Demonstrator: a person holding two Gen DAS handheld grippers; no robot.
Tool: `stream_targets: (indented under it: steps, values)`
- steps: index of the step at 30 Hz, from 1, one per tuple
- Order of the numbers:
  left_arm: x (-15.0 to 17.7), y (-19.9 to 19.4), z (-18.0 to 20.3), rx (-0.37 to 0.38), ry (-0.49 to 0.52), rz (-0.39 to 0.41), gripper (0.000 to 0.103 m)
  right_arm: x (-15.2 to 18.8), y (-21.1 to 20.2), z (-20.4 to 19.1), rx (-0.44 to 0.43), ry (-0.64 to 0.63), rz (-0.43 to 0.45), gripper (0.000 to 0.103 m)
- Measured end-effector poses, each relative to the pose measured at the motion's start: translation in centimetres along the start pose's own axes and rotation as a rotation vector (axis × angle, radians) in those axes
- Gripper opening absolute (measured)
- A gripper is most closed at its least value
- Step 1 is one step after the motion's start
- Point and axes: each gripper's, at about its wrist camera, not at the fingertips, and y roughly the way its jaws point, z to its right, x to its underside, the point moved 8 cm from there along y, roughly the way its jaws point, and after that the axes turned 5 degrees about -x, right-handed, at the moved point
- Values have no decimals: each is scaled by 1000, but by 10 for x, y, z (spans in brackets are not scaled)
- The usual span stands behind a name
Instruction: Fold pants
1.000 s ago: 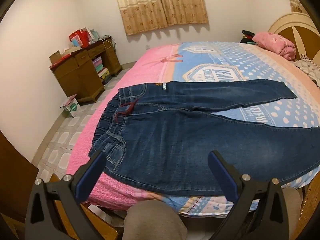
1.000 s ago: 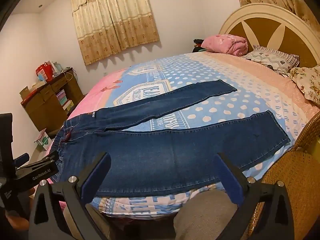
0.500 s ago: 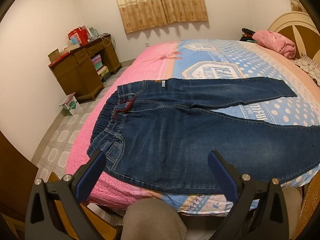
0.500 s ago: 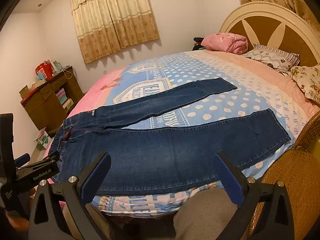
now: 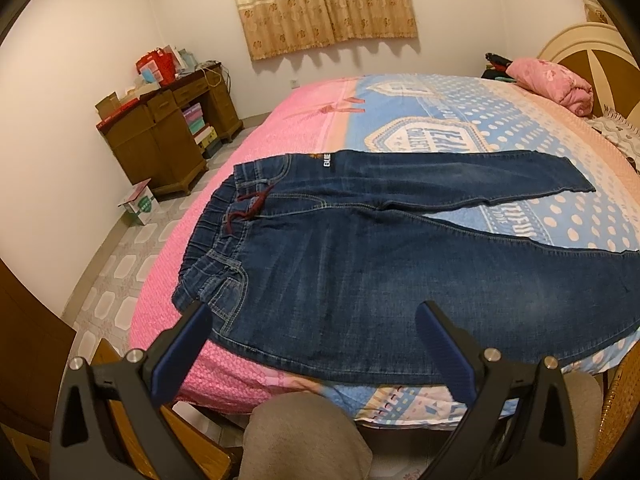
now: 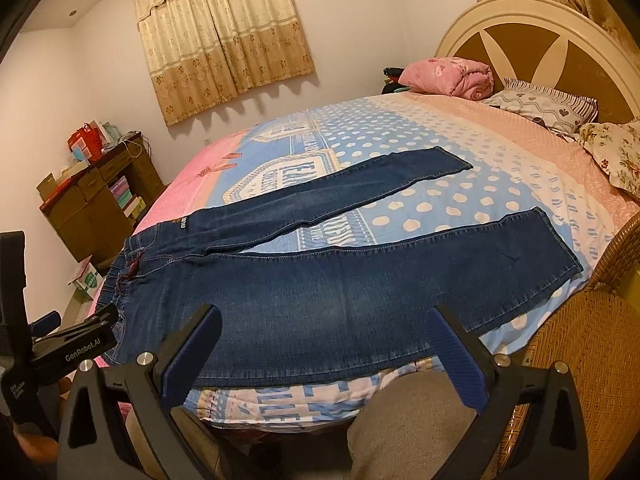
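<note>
Dark blue jeans (image 5: 360,264) lie flat on the bed, waistband to the left, both legs spread apart to the right; they also show in the right wrist view (image 6: 340,292). My left gripper (image 5: 312,316) is open and empty, held above the near edge by the waist and hip. My right gripper (image 6: 320,320) is open and empty, held above the near leg's thigh. The left gripper's body (image 6: 60,344) shows at the left of the right wrist view.
The bed (image 5: 440,128) has a pink and blue dotted sheet. A pink rolled blanket (image 6: 448,76) and pillows (image 6: 548,104) lie by the headboard. A wooden desk (image 5: 160,136) stands at the left wall. A wicker chair (image 6: 580,360) is at my right. My knees (image 5: 300,436) are below.
Both grippers have edged slightly closer to the jeans and lower over the bed's near edge. The jeans have not moved. Both stay open.
</note>
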Motion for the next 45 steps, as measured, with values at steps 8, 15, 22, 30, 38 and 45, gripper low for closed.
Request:
stream_targets:
  steps: [8, 15, 22, 30, 38, 45]
  values:
    - [3, 5, -1, 5, -6, -16, 103, 1, 0, 0, 1, -1, -3, 102]
    - [4, 17, 3, 22, -12, -49, 103, 2, 6, 1, 7, -6, -14, 102]
    - [3, 32, 7, 22, -16, -82, 103, -3, 18, 1, 12, -16, -31, 102]
    - [5, 58, 3, 27, -27, -134, 103, -6, 37, -4, 6, -40, -56, 102]
    - [-26, 95, -23, -1, -60, -133, 103, -6, 67, -10, -13, -67, -101, 102]
    - [-94, 160, -45, 28, -109, -146, 103, -17, 100, -18, -64, -90, -131, 102]
